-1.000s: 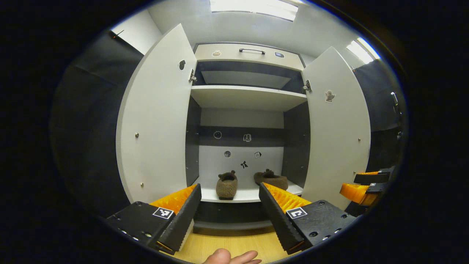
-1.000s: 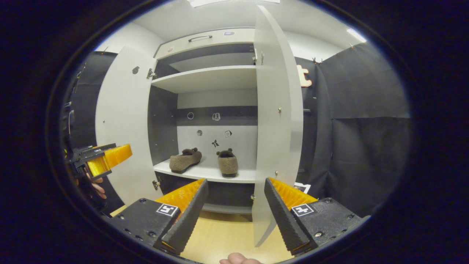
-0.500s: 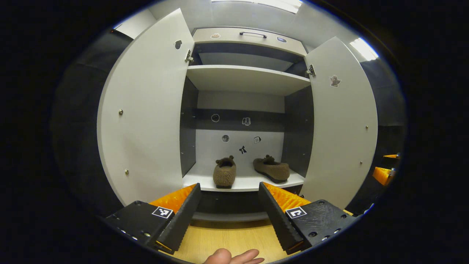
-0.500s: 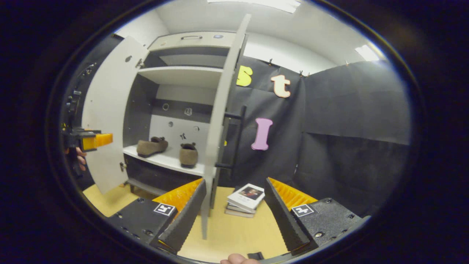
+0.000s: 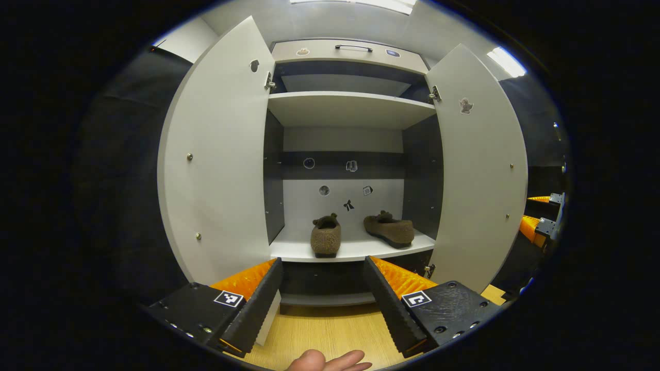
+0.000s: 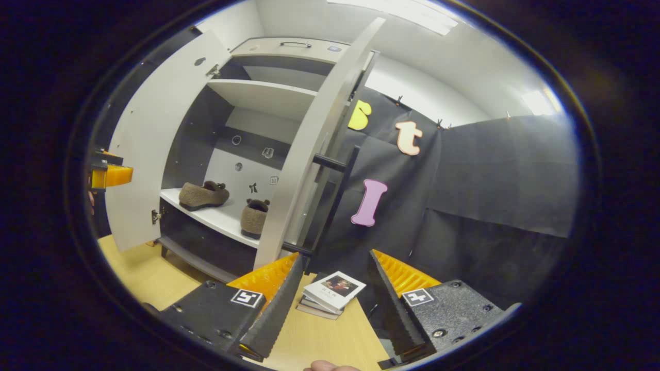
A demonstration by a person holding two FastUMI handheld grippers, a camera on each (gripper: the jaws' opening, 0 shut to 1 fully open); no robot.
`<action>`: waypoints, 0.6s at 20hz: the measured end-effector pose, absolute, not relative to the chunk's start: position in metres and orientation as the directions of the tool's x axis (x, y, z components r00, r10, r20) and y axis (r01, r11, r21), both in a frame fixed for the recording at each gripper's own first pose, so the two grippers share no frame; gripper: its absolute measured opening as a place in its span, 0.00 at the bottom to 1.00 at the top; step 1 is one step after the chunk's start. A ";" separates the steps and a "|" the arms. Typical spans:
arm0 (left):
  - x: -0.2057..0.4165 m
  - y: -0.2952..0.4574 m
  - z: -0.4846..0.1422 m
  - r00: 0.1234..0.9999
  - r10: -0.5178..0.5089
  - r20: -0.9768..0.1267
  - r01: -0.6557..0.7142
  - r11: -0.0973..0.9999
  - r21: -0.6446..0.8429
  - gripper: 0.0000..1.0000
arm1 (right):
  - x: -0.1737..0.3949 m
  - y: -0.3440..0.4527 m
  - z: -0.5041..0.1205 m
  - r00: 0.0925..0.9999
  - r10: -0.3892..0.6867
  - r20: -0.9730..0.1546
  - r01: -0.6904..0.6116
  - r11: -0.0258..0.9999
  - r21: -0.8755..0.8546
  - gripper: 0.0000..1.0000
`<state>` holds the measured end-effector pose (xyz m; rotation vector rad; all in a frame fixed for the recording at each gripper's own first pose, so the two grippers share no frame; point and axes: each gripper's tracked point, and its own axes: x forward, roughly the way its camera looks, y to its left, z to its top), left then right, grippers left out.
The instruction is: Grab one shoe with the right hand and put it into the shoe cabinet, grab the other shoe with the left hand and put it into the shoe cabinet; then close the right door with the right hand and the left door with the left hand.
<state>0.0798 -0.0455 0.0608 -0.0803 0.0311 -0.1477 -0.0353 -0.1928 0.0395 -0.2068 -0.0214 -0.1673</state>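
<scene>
Brown shoes (image 5: pixel 361 234) on cabinet shelf (image 5: pixel 350 250), beyond open left tool (image 5: pixel 324 296).

Left hand-held gripper (image 5: pixel 323 293) jaws apart, empty; right hand-held gripper (image 6: pixel 335 304) likewise.

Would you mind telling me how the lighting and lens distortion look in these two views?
Left gripper view: bright ceiling lights glare at the top; both cabinet doors bow outward from fisheye distortion; the shoes are sharp and evenly lit. Right gripper view: the right door curves strongly, a ceiling light blows out at the top, and the stacked books on the floor look clear.
</scene>
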 end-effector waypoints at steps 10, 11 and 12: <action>0.059 0.017 0.053 0.999 -0.005 -0.043 0.000 0.994 -0.113 0.95 | -0.008 -0.056 0.050 0.986 0.165 0.026 -0.155 0.963 -0.221 0.84; 0.057 0.022 0.052 0.999 0.008 -0.043 -0.013 0.993 -0.115 0.95 | -0.012 -0.048 0.047 0.982 0.185 0.028 -0.173 0.955 -0.241 0.88; 0.055 0.027 0.051 0.999 0.021 -0.045 -0.026 0.993 -0.116 0.96 | -0.016 -0.041 0.042 0.980 0.198 0.025 -0.185 0.948 -0.260 0.89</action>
